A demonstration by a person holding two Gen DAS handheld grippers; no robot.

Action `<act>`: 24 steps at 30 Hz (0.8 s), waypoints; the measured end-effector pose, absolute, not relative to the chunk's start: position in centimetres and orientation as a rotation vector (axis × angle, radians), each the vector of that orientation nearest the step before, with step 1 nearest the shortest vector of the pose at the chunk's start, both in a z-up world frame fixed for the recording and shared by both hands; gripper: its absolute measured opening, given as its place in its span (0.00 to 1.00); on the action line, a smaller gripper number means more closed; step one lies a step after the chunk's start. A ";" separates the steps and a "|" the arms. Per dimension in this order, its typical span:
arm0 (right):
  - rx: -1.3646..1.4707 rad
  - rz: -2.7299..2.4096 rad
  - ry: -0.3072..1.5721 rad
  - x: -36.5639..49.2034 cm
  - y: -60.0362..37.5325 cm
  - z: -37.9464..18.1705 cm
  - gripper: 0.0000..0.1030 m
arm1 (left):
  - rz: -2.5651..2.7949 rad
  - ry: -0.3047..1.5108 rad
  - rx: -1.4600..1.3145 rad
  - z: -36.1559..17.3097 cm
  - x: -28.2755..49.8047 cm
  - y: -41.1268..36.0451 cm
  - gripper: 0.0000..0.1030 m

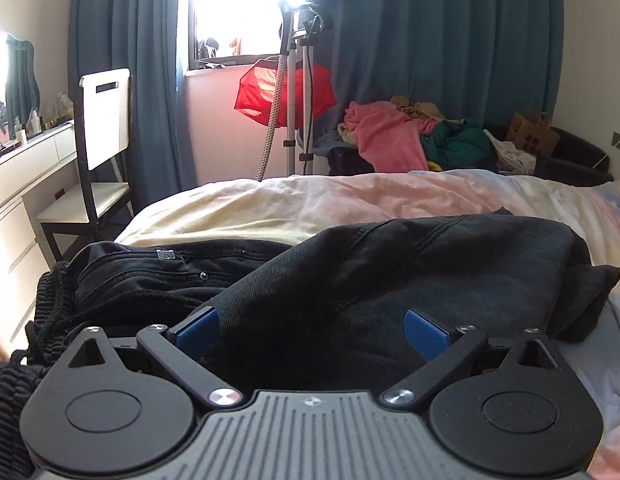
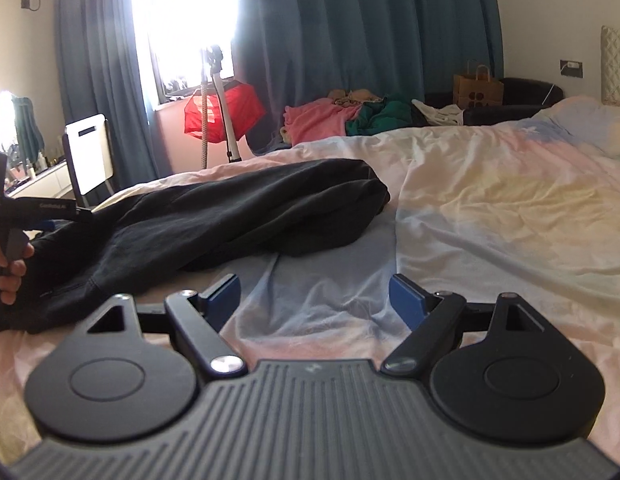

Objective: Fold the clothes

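A pair of black jeans (image 1: 350, 272) lies crumpled on the bed, with the waistband and a rivet toward the left and a leg folded over to the right. My left gripper (image 1: 312, 330) stands open right over the dark denim, its blue pads (image 1: 424, 336) wide apart with cloth beneath them. In the right wrist view the same jeans (image 2: 214, 216) stretch across the left half of the bed. My right gripper (image 2: 316, 300) is open above bare pastel sheet, to the right of the jeans and apart from them. A hand (image 2: 10, 268) holds the left gripper at the far left.
The bed sheet (image 2: 490, 208) is pastel pink, yellow and blue, wrinkled. A white chair (image 1: 98, 152) and a white dresser (image 1: 18, 184) stand left of the bed. Behind the bed are a garment steamer stand (image 1: 298, 92) with a red cloth, a clothes pile (image 1: 410, 136) and a paper bag (image 2: 478, 90).
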State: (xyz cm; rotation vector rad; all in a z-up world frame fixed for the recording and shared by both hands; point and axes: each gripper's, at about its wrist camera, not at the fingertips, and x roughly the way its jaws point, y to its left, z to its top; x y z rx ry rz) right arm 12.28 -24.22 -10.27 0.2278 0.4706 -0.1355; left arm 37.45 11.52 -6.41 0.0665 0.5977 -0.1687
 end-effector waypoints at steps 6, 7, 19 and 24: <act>0.334 -0.104 0.574 15.9 -25.2 -13.5 0.81 | -0.148 0.651 -0.060 -8.1 45.1 12.4 0.85; 0.356 -0.102 0.582 16.4 -25.4 -14.0 0.81 | -0.141 0.662 -0.067 -8.4 46.2 12.3 0.82; 0.420 -0.130 0.613 18.0 -26.6 -15.4 0.81 | -0.093 0.606 0.204 -8.5 45.4 5.5 0.05; 0.395 -0.138 0.578 16.8 -26.6 -14.4 0.81 | -0.176 0.433 0.329 -4.3 34.5 2.6 0.04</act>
